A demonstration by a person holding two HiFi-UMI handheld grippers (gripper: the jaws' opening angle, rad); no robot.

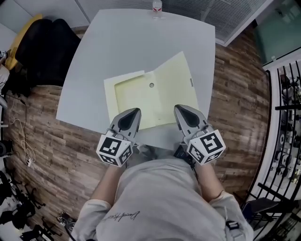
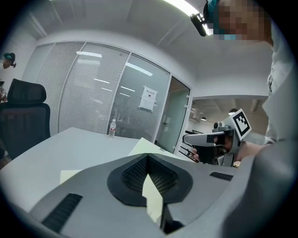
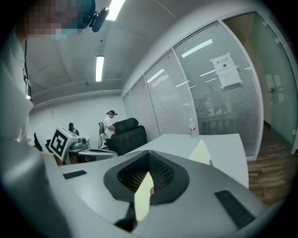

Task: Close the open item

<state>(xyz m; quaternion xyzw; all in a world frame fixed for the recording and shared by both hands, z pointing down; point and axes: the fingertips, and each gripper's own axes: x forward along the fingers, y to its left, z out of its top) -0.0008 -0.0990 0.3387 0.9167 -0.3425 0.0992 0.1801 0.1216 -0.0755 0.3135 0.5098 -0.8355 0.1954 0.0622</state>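
Head view, nearest thing: the person's grey shirt (image 1: pixel 155 197) has curly writing low on it; it is too small to read.
Marker cubes: the left cube (image 1: pixel 114 149) and the right cube (image 1: pixel 206 146) sit just on the near side of the yellow folder (image 1: pixel 136 96); they show black and white squares only, no words.
Left claw: the left gripper (image 1: pixel 135 112) hangs over the folder's near edge, on the tray half; its jaws are pressed together at the tips and hold nothing; only a thin slice of yellow shows through the slit.
Right claw: the right gripper (image 1: pixel 178 109) hangs over the folder's near edge, on the cover half; it is clenched too, and empty.
Folder: it lies open on the grey table (image 1: pixel 122 42); the tray half is on the left; the cover (image 1: pixel 176 80) is spread out to the right; its far corner seems to tip up a little.
What could go wrong: the table looks smooth, so a push with a pointed tip may slide the whole folder away instead of lifting the cover; the cover is thin, so it may slip off a tip and flop back open; it may land crooked and not meet the tray.
Bottle: a water bottle (image 1: pixel 157 7) stands well beyond the folder's far side; its red label cannot be read.
Paper notice: a sheet (image 2: pixel 148 98) hangs on the glass wall, far past the folder; its print is too small to read.
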